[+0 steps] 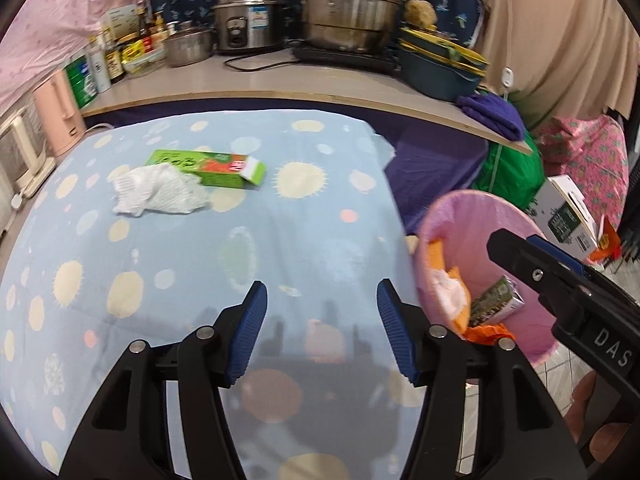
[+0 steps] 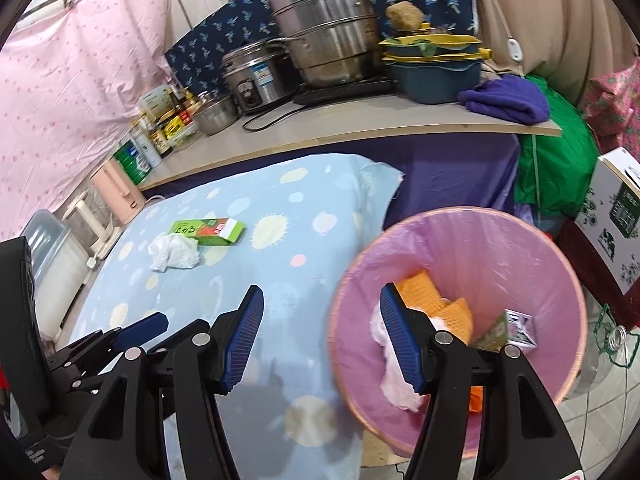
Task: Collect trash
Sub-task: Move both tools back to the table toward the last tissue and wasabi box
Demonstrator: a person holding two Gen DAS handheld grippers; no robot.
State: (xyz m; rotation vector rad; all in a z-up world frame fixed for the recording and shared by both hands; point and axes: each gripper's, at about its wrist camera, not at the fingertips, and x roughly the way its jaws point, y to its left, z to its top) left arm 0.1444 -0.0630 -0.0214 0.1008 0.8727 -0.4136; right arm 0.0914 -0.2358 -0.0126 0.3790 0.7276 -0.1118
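Observation:
A green carton (image 1: pixel 212 168) and a crumpled white tissue (image 1: pixel 158 194) lie side by side, touching, on the far part of the blue spotted table (image 1: pixel 280 248); both also show in the right wrist view, carton (image 2: pixel 210 233) and tissue (image 2: pixel 174 253). A pink-lined bin (image 2: pixel 520 256) stands right of the table and holds orange cloth, white tissue and a small carton. My left gripper (image 1: pixel 322 332) is open and empty over the near table. My right gripper (image 2: pixel 320 340) is open and empty, straddling the bin's left rim; it shows in the left view (image 1: pixel 532 264).
A counter (image 1: pixel 280 80) behind the table carries steel pots, a rice cooker, bottles, stacked basins and a purple towel (image 1: pixel 494 114). A green bag, a white box (image 2: pixel 616 216) and a glass jar (image 2: pixel 612 344) stand beside the bin on the tiled floor.

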